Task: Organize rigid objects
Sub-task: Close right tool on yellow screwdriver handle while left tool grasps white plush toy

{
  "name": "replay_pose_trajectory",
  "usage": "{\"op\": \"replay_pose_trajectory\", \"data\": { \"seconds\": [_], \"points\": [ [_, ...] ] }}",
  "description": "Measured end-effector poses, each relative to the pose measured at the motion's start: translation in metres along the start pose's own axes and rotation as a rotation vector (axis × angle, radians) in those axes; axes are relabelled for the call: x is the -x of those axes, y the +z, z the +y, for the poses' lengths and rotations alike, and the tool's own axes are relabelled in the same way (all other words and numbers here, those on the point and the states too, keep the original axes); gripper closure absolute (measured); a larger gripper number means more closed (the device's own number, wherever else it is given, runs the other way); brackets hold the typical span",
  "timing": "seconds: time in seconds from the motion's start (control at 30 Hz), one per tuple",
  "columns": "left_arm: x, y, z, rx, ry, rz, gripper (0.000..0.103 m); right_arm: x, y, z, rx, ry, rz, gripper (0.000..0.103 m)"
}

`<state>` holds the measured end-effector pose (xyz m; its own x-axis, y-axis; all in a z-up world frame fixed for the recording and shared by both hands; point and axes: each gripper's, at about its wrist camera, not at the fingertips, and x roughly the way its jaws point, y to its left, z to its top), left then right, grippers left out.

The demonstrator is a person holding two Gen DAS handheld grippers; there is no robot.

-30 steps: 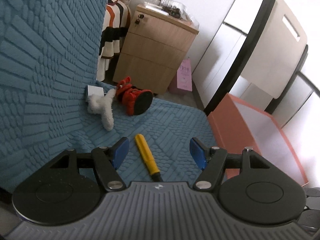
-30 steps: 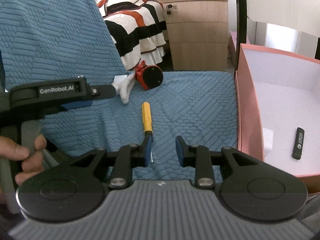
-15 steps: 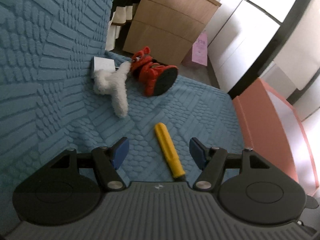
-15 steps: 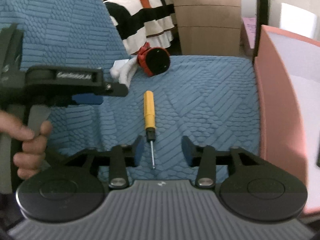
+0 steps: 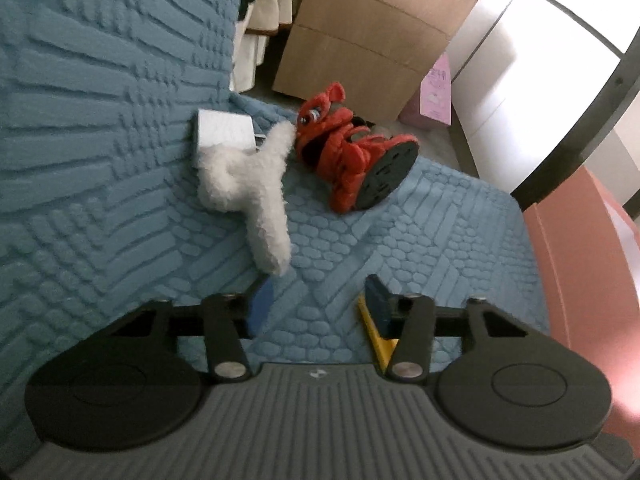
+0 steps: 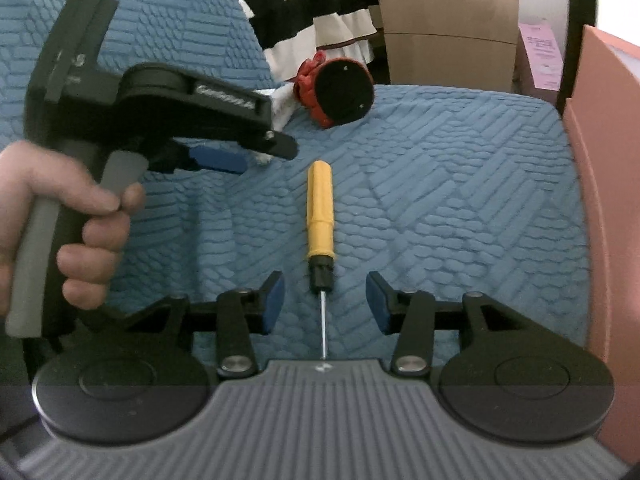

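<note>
A yellow-handled screwdriver [image 6: 320, 216] lies on the blue textured sofa seat [image 6: 460, 184], its metal tip pointing at me. My right gripper [image 6: 325, 304] is open, its jaws on either side of the shaft, just short of the handle. My left gripper [image 5: 318, 304] is open above the seat; the screwdriver's handle [image 5: 374, 334] peeks out beside its right finger. In the right wrist view the left gripper [image 6: 216, 158] hovers left of the screwdriver, held by a hand. A small white box [image 5: 224, 132] lies against the sofa back.
A white fluffy toy [image 5: 250, 184] and a red plush slipper [image 5: 352, 164] lie at the back of the seat. A pink box [image 6: 608, 200] stands to the right of the sofa. A wooden drawer cabinet [image 5: 368, 36] and a striped bed cover [image 6: 312, 12] are behind.
My right gripper has opened wider and moved forward over the screwdriver's shaft. My left gripper has moved forward and left toward the toys, so the screwdriver now sits under its right finger.
</note>
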<state>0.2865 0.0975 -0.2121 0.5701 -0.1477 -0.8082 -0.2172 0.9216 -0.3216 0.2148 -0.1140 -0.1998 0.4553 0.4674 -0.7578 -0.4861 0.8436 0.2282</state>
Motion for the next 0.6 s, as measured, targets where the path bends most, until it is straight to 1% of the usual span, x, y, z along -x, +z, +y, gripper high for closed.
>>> {"op": "replay_pose_trajectory", "data": {
  "seconds": [0.03,0.1,0.17,0.23,0.3,0.4,0.5,0.57,0.6],
  "points": [
    [-0.006,0.000,0.000,-0.003,0.012,0.011,0.059,-0.002,0.001,0.001,0.004,-0.004,0.002,0.055],
    [-0.010,-0.001,-0.002,-0.023,0.028,-0.013,0.062,-0.004,0.002,0.004,0.017,-0.010,-0.003,0.056],
    [-0.012,-0.001,-0.003,-0.019,0.032,-0.026,0.069,-0.005,0.001,0.007,0.035,-0.015,-0.010,0.056],
    [-0.013,-0.001,-0.001,-0.006,0.044,-0.031,0.083,-0.007,-0.002,0.008,0.049,-0.007,0.000,0.056],
    [-0.013,-0.001,0.003,0.018,0.044,-0.028,0.091,-0.009,-0.005,0.009,0.057,-0.018,0.008,0.057],
    [-0.011,-0.003,0.009,0.056,0.039,-0.032,0.095,-0.010,-0.008,0.012,0.092,-0.046,0.000,0.059],
    [-0.008,-0.007,0.011,0.073,0.037,-0.035,0.097,-0.010,-0.009,0.013,0.121,-0.075,-0.008,0.066],
    [-0.008,-0.009,0.009,0.070,0.030,-0.033,0.098,-0.010,-0.008,0.014,0.138,-0.087,-0.002,0.077],
    [-0.007,-0.011,0.008,0.071,0.029,-0.034,0.098,-0.010,-0.008,0.015,0.146,-0.088,0.002,0.081]
  ]
}}
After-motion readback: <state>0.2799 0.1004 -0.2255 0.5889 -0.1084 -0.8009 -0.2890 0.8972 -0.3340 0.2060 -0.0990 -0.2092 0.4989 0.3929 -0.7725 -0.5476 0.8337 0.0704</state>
